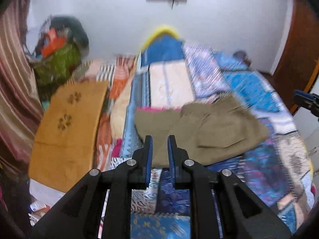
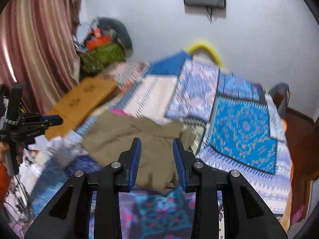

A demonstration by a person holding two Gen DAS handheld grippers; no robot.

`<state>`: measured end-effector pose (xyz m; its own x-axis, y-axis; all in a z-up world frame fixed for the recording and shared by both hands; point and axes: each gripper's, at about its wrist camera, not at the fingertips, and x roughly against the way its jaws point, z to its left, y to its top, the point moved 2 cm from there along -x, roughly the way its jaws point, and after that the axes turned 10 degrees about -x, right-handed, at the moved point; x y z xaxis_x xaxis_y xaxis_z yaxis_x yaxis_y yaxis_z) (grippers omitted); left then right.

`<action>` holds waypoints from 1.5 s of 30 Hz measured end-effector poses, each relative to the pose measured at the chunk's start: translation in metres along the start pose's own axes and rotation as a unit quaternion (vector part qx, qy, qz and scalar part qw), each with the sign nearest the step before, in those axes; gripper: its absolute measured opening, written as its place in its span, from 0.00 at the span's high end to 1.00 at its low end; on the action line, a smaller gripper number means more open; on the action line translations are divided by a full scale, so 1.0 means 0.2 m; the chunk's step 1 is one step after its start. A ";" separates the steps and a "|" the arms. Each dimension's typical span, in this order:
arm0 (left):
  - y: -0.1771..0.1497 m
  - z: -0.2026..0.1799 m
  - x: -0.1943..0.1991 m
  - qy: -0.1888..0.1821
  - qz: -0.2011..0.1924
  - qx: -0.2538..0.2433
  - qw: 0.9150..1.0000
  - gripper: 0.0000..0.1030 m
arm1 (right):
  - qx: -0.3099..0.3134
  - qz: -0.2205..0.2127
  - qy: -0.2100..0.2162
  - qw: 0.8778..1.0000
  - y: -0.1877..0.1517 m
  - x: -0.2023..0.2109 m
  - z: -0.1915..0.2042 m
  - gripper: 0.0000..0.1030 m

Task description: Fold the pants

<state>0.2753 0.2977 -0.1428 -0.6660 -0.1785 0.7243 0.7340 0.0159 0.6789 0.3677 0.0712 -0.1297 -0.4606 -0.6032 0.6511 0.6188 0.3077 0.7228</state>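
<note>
Nearest to us, our left gripper [image 1: 160,139] hangs above the near edge of the bed, its jaws parted by a narrow gap with nothing between them; only fabric far below shows through the gap. Our right gripper [image 2: 157,142] hangs likewise, jaws spread somewhat wider and just as empty. Neither pair of blue pads [image 2: 136,159] touches cloth. We judge that both tools are held clear and high so that we can look over the whole garment before choosing the next grip.

Just beyond the fingertips lie the olive-khaki pants [image 1: 199,127], flat on the patchwork quilt [image 1: 259,91] near the bed's front edge. They already look doubled into a compact, wide block, though blur keeps us from counting the layers. Their long axis runs across the bed, side to side in both views; in the left wrist view the right end tapers and tilts slightly away from us. A flap or pocket fold shows on that right part. Which end is the waist we cannot tell.

Left of the bed a mustard-yellow mat with paw prints [image 1: 67,127] lies off the quilt, well apart from the pants. Farther back a green bag piled with clutter [image 1: 59,63] stands against the white wall [image 1: 219,16], beside the striped curtain [image 1: 14,79].
</note>
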 end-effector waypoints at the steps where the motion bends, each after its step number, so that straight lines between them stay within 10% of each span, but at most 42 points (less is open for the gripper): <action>1: 0.01 -0.02 0.08 -0.003 -0.014 0.001 1.000 0.85 | 0.003 -0.013 0.005 1.000 0.01 0.07 0.04 0.71; 11: -0.02 -0.27 1.04 -0.015 -0.174 -0.016 0.984 0.84 | 0.041 -0.188 0.049 0.980 -0.04 0.89 0.45 0.71; 17: -0.16 -0.39 1.35 0.009 -0.236 -0.010 0.972 0.65 | 0.050 -0.249 0.065 0.965 -0.18 1.19 0.62 0.71; 23: -0.30 -0.47 1.43 0.023 -0.255 -0.014 0.966 0.37 | 0.019 -0.252 0.074 0.965 -0.30 1.19 0.65 0.68; 26: -0.34 -0.48 1.44 0.015 -0.252 -0.007 0.968 0.25 | 0.005 -0.256 0.062 0.965 -0.34 1.18 0.67 0.39; 31: -0.39 -0.48 1.44 0.032 -0.260 -0.006 0.965 0.07 | 0.004 -0.268 0.028 0.963 -0.38 1.18 0.68 0.19; 36: -0.42 -0.48 1.44 0.035 -0.264 -0.006 0.964 0.01 | -0.009 -0.266 0.019 0.964 -0.43 1.20 0.67 0.00; 45: -0.44 -0.50 1.44 0.033 -0.273 -0.005 0.962 0.00 | -0.005 -0.266 0.013 0.964 -0.48 1.22 0.69 0.00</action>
<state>0.0320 0.1457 -0.0052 -0.9425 -0.2203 0.2515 0.2798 -0.1081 0.9540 0.1090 -0.0041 -0.0081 -0.6979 -0.6927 0.1819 0.3051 -0.0578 0.9505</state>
